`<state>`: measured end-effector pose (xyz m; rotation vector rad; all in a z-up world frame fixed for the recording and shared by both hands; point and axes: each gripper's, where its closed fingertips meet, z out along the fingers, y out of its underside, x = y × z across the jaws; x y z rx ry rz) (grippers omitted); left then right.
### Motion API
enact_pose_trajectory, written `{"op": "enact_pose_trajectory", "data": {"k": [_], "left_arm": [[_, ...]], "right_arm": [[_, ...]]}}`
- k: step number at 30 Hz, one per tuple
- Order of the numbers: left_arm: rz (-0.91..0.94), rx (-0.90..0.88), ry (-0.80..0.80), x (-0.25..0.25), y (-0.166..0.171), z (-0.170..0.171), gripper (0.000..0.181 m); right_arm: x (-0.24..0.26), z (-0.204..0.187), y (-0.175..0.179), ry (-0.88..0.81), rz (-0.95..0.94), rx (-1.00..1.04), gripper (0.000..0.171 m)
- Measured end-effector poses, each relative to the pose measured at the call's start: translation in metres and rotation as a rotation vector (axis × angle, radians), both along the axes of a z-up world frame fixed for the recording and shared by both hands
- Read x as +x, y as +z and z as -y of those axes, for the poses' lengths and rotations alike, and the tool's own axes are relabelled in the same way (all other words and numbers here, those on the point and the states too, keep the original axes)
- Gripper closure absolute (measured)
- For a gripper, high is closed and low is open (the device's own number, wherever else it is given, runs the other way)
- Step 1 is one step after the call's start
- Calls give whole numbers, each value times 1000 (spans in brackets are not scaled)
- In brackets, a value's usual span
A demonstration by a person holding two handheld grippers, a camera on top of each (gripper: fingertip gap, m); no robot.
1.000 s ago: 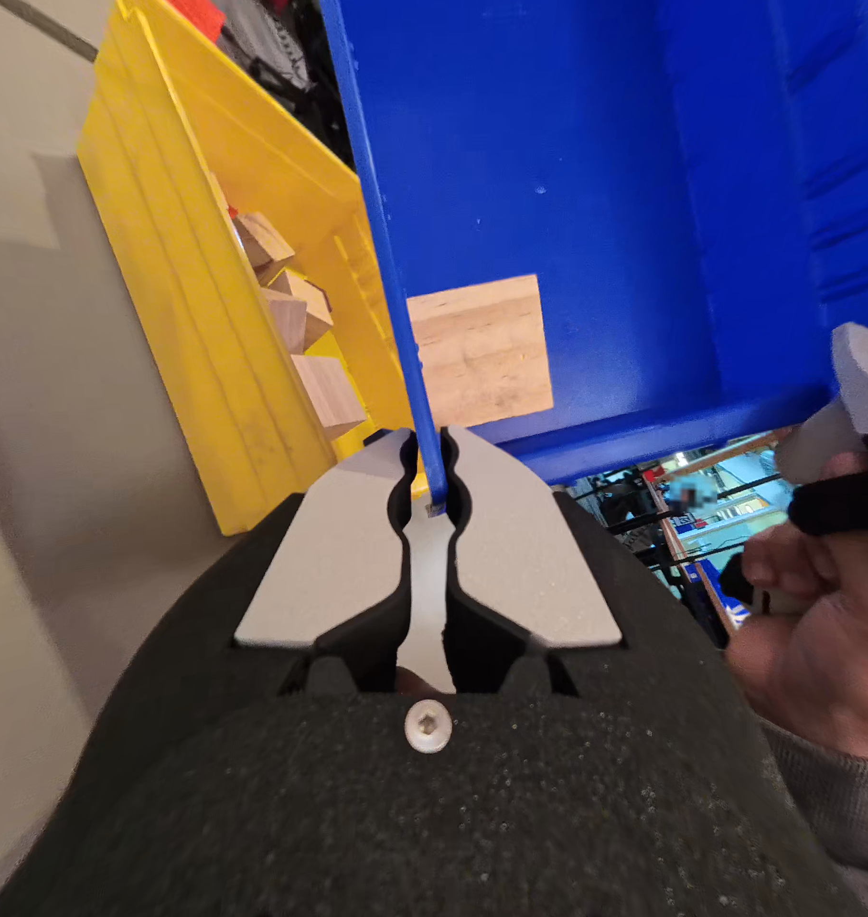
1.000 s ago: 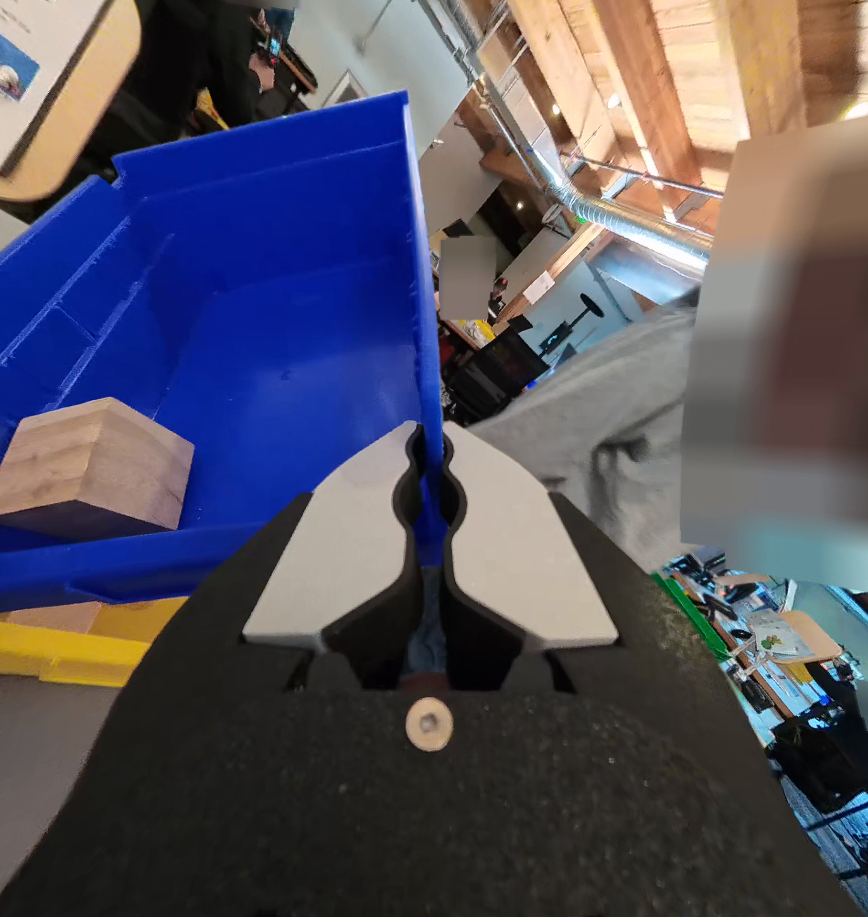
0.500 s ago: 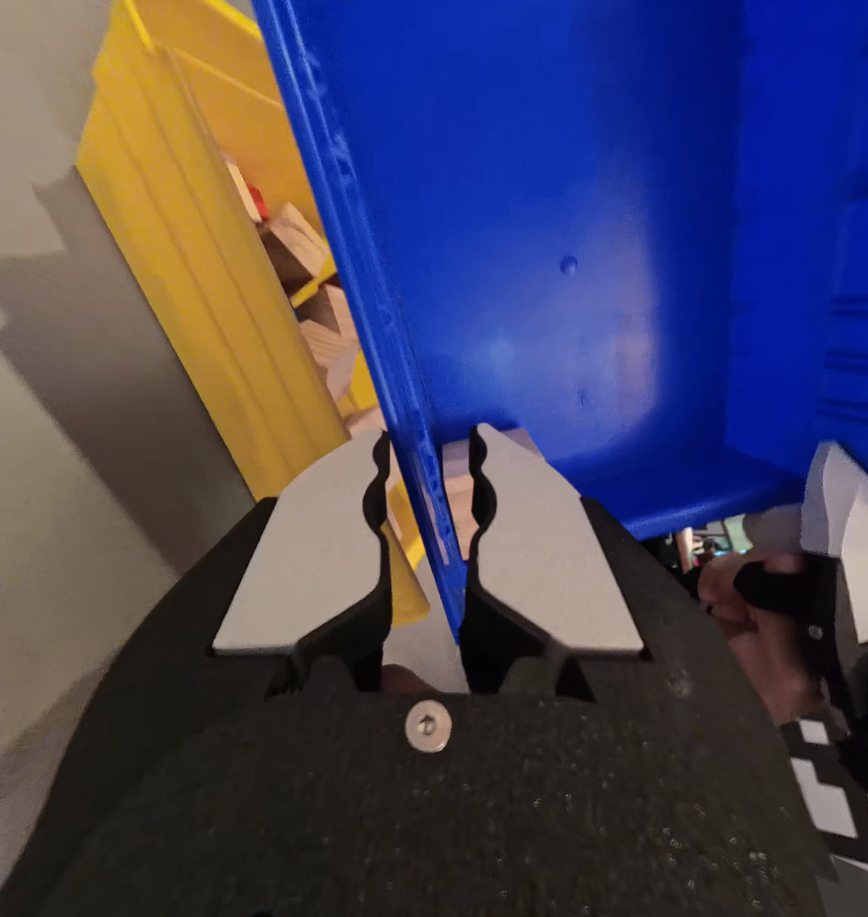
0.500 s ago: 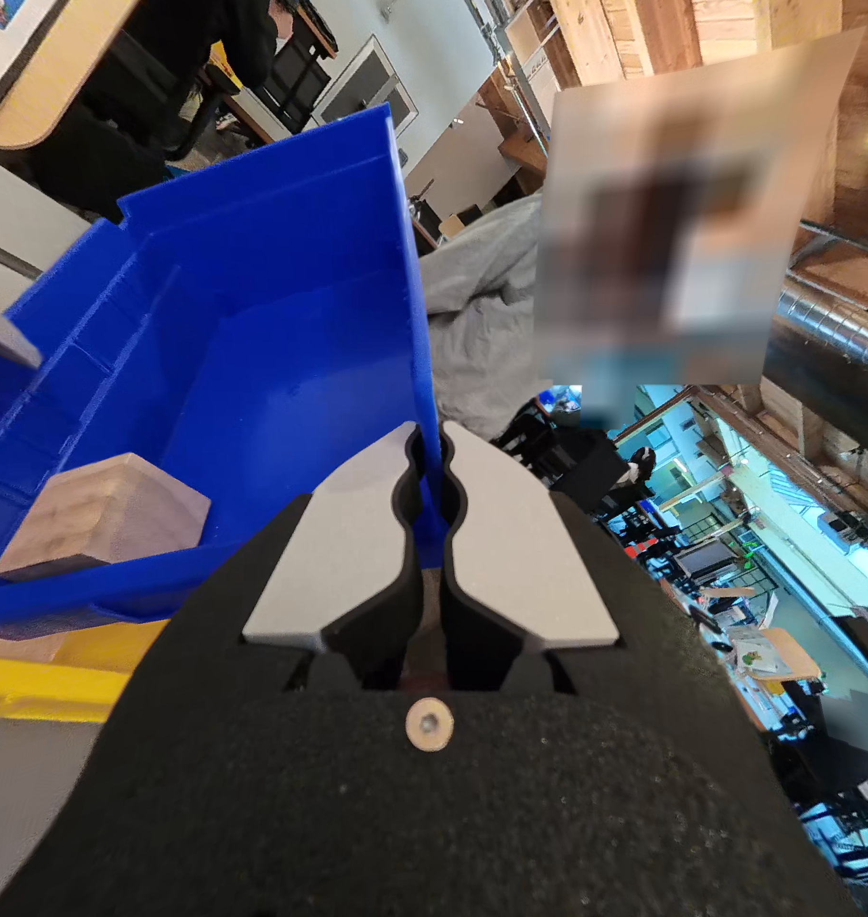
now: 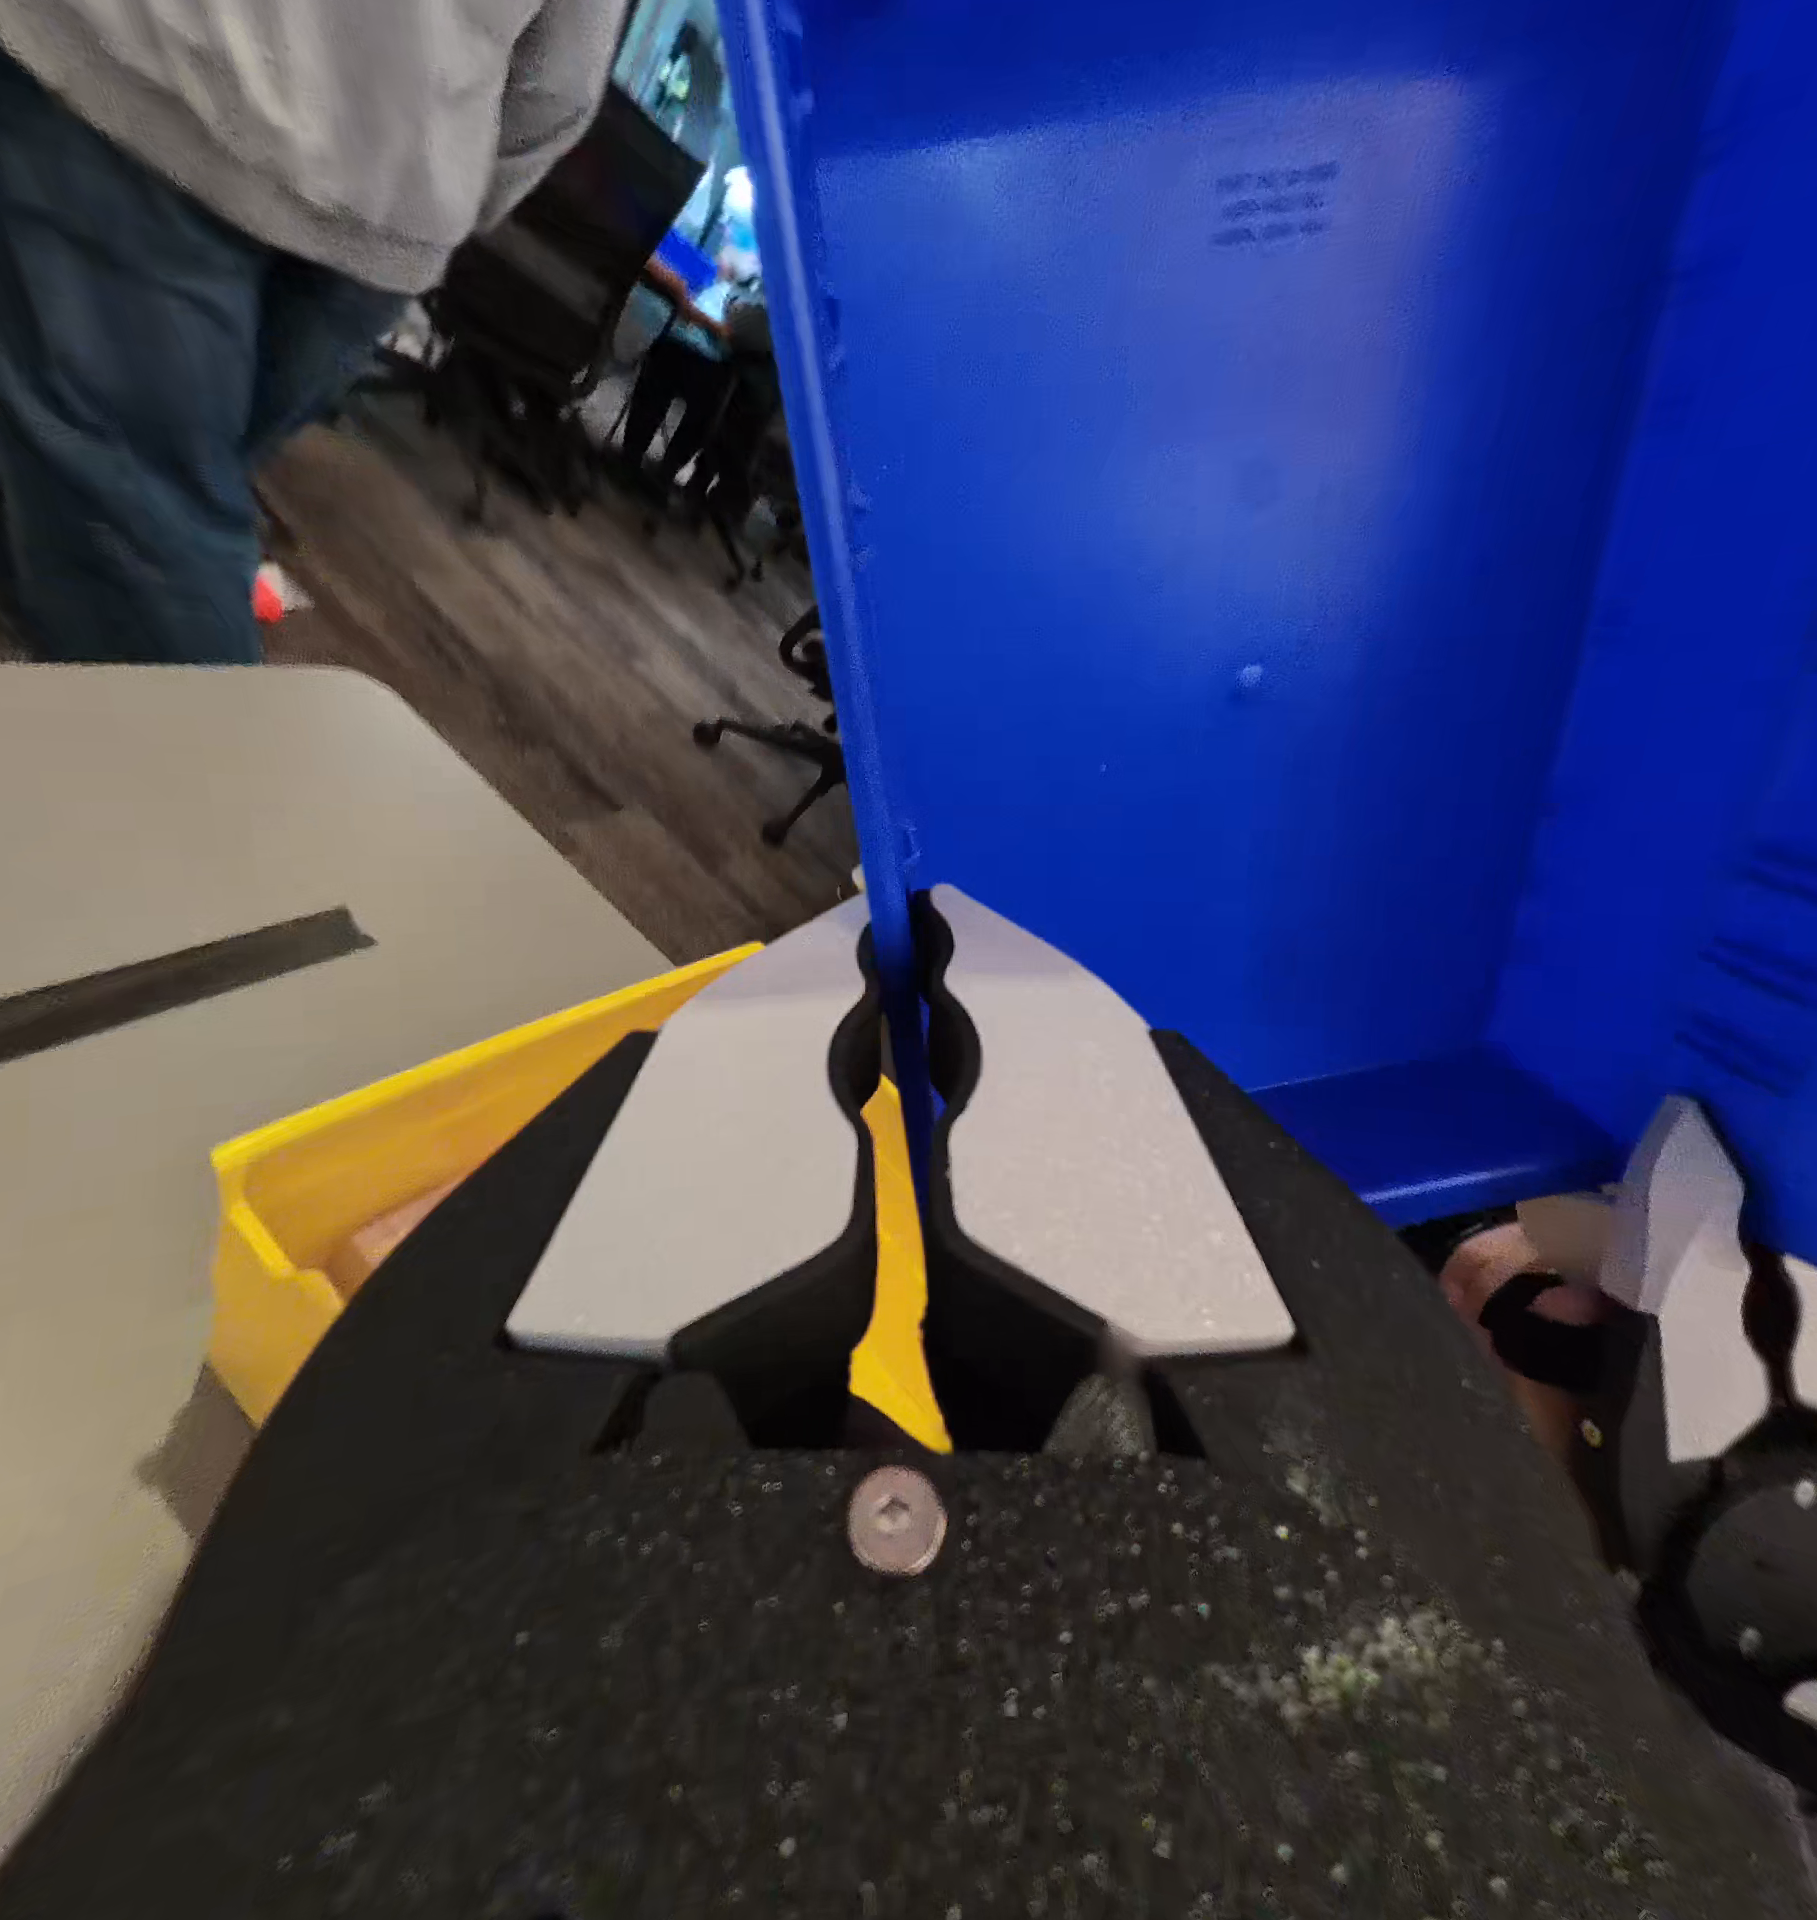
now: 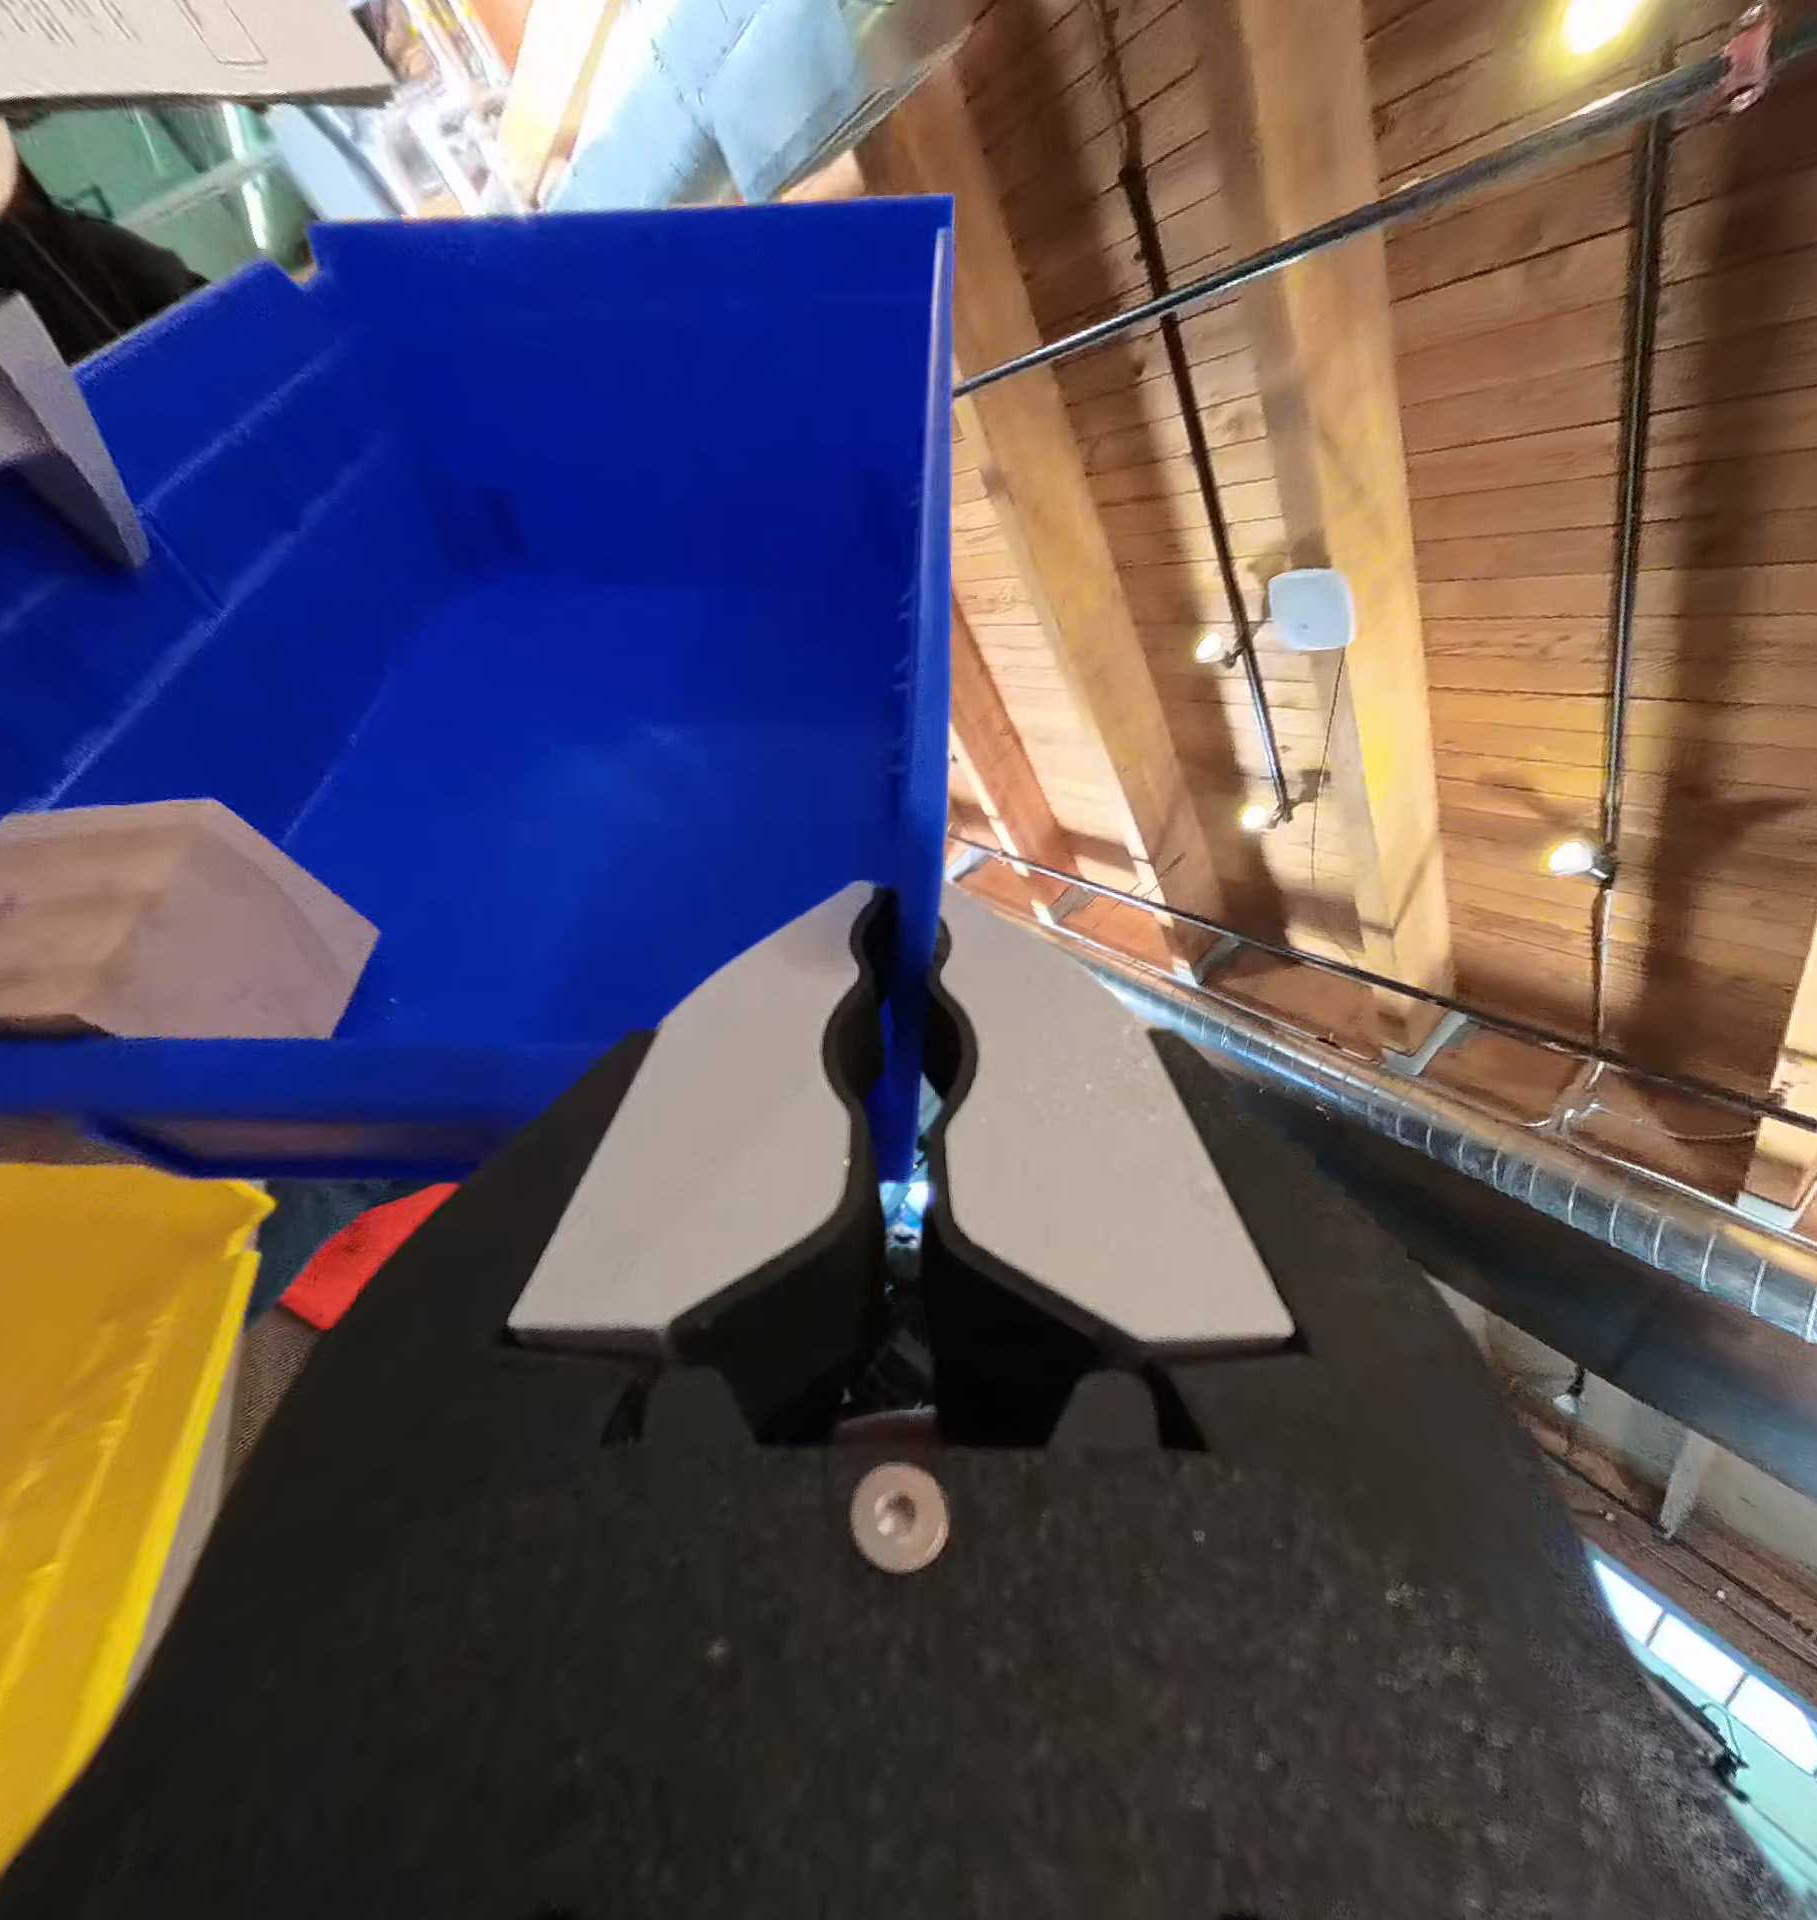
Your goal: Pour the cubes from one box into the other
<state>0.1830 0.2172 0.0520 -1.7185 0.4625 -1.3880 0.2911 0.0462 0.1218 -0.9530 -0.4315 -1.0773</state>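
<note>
Claws come first in both views. The left claw [image 5: 899, 914] is closed narrow on the thin side wall of the blue box [image 5: 1247, 623], with the wall pinched between its grey fingers [image 5: 1091, 1164]. The right claw [image 6: 909, 914] is closed the same way on the opposite side wall of this box [image 6: 592, 727]. The box is lifted off the bench [image 5: 156, 831] and tipped, so its open inside faces both cameras. One wooden cube [image 6: 156, 925] lies inside it, against the lower wall at the left in the right wrist view. Just under the blue box stands the yellow box [image 5: 447, 1132] on the bench, and pale wood shows inside it, partly hidden by the left claw. Farther off, a person in a grey top [image 5: 312, 114] stands on the dark floor beside the bench. Behind the right claw, wooden ceiling beams [image 6: 1455, 520] and lamps are seen.
</note>
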Motion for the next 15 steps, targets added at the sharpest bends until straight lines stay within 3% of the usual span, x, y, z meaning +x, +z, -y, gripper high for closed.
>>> {"op": "enact_pose_trajectory", "data": {"k": [6, 9, 15], "left_arm": [[190, -45, -81, 10, -20, -6, 178], [176, -52, -100, 21, -26, -18, 179], [260, 53, -117, 23, 9, -31, 178]], "right_arm": [[-6, 0, -16, -15, 196, 73, 169], [-3, -12, -16, -44, 254, 74, 169], [-8, -19, 14, -55, 377, 170, 169]]}}
